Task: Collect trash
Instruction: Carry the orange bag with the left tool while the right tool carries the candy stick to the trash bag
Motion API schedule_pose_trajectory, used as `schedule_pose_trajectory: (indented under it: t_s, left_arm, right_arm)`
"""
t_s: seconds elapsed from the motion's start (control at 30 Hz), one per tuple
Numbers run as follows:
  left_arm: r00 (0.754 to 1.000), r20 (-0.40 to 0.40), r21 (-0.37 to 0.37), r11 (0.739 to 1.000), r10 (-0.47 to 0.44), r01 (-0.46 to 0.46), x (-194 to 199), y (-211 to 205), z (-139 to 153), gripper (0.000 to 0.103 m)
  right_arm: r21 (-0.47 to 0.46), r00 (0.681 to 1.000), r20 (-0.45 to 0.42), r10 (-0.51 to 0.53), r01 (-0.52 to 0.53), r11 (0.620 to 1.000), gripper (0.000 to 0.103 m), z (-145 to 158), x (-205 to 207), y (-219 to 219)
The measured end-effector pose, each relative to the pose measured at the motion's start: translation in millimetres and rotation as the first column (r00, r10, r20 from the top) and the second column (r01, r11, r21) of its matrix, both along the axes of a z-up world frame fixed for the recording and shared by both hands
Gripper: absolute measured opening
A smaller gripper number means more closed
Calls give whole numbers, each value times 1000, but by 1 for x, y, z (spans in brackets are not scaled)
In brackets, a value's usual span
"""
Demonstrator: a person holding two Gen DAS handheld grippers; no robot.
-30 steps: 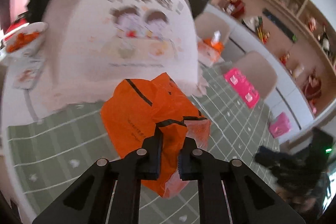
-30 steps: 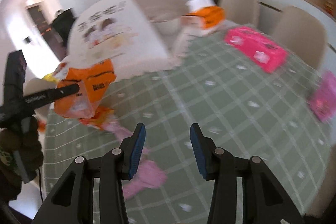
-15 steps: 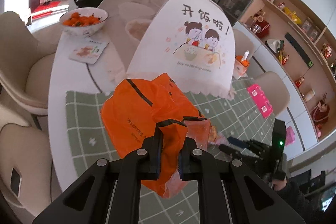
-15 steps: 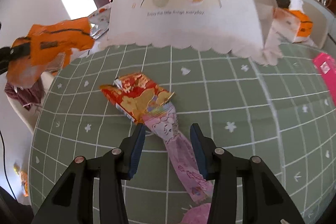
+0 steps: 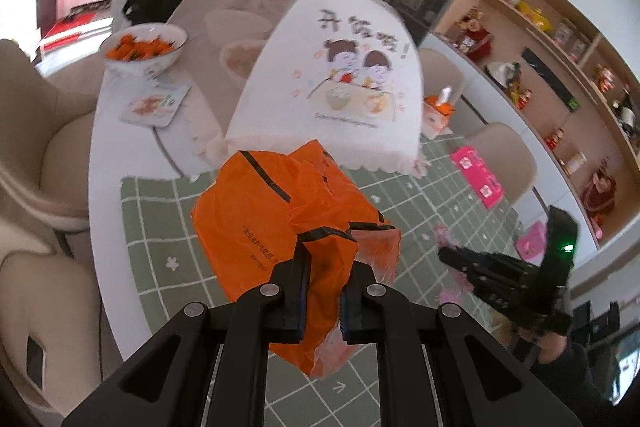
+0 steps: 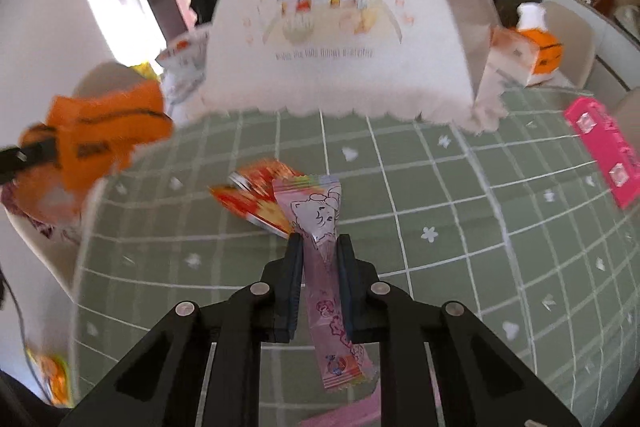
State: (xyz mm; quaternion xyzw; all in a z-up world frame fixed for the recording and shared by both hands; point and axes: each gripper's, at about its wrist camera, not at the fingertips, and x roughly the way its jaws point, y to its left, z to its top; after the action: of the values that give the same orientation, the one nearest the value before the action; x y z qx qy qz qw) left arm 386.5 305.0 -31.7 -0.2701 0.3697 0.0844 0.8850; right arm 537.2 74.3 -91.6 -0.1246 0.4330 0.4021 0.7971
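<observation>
Fruit bowl (image 5: 143,47) in left wrist view only.

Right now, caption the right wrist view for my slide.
Right gripper closing on a pink wrapper beside a red wrapper on the green cloth.

Orange bag (image 6: 96,143) blurred, contents cannot be told.

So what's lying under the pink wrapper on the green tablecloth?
A red and yellow wrapper lies partly under the pink wrapper's far end. Nearer, the right claw is closing around it, hiding what's beneath.
</observation>
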Motion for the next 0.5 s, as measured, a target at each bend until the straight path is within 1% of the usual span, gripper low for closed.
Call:
schedule_pose_trajectory:
  t_s: [0.07, 0.13, 0.27, 0.37, 0.4, 0.5]
  left_arm:
    - [999, 14, 8, 1000, -30, 30, 0, -3, 6, 12]
    - [997, 36, 31, 997, -73, 72, 0, -9, 15, 12]
    - [983, 78, 91, 983, -165, 158, 0, -25, 35, 12]
    - [964, 116, 94, 969, -238, 228, 0, -35, 45, 12]
    - [958, 127, 89, 965, -258, 248, 0, -38, 47, 12]
    - [928, 166, 81, 943, -333, 323, 1, -53, 57, 12]
  right_arm:
    - [32, 999, 25, -29, 28, 999, 15, 22, -12, -9]
    - [58, 997, 46, -67, 64, 996, 15, 42, -23, -15]
    - [106, 980, 97, -171, 161, 981, 15, 80, -52, -34]
    - [123, 961, 124, -248, 233, 965, 15, 101, -71, -48]
    - [125, 951, 133, -280, 264, 956, 15, 108, -79, -54]
    - [141, 915, 161, -370, 349, 926, 15, 128, -105, -73]
